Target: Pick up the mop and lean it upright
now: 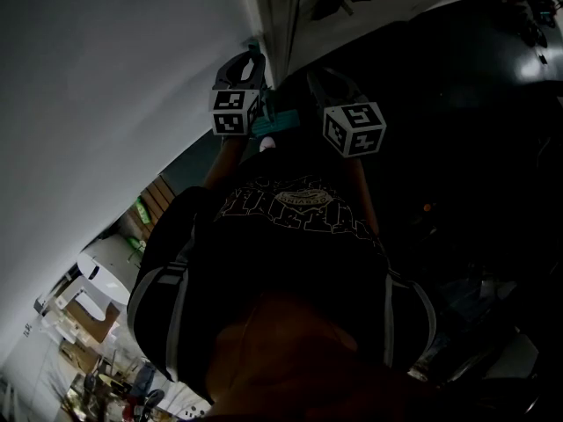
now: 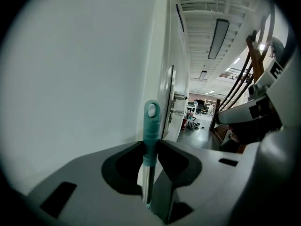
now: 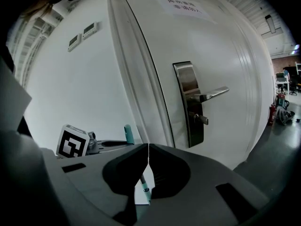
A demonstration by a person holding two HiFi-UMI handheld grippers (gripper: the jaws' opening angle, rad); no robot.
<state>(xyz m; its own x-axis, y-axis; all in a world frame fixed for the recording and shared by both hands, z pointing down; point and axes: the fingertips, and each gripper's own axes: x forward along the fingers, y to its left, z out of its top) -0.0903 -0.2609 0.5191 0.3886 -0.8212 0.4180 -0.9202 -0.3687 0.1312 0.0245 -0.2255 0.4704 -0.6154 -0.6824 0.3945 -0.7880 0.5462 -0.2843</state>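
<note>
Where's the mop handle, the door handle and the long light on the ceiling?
mop handle (image 2: 151, 121): left gripper view, on its teal end grip.
door handle (image 3: 214, 94): right gripper view, on the silver lever.
ceiling light (image 2: 218, 37): left gripper view, on the middle of the long lamp.

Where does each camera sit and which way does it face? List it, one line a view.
Head view: on the head, looking steeply down; shows the shirt, left claw and right claw.
Left gripper view: on the left claw, facing the wall; its jaws clamp the handle.
Right gripper view: on the right claw, facing the door; its jaws are shut.
Shared: all three show the handle.
</note>
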